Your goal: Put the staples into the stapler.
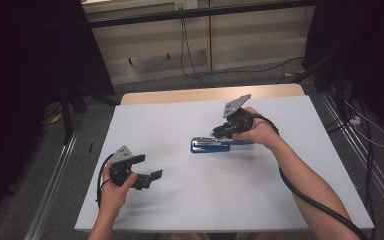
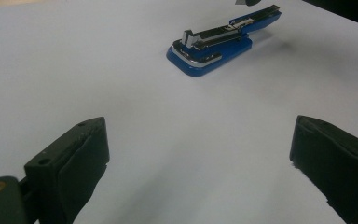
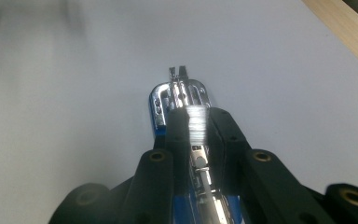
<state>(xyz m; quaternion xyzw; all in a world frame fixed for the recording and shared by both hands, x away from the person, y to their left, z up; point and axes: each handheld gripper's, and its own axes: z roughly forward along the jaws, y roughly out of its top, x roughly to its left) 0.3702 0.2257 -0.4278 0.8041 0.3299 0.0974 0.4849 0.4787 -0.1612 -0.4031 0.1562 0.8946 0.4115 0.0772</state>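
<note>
Left tool (image 1: 147, 167), jaws spread and holding nothing, rests low on the white worktop (image 1: 190, 200), well apart from the blue stapler (image 1: 210, 145) lying near the centre. Right tool (image 1: 220, 134), jaws pressed together on the stapler's metal upper arm, approaches from the hinge end, the chrome nose projecting beyond its tips (image 3: 179, 100). Judged good practice: keep the pinch centred along the arm, keep the base flat, and bring the left tool across to steady the base before any lift

stapler (image 3: 182, 100) rear hidden between right gripper (image 3: 193, 135) pads, left gripper (image 2: 200, 158) body cut by bottom edge
</note>
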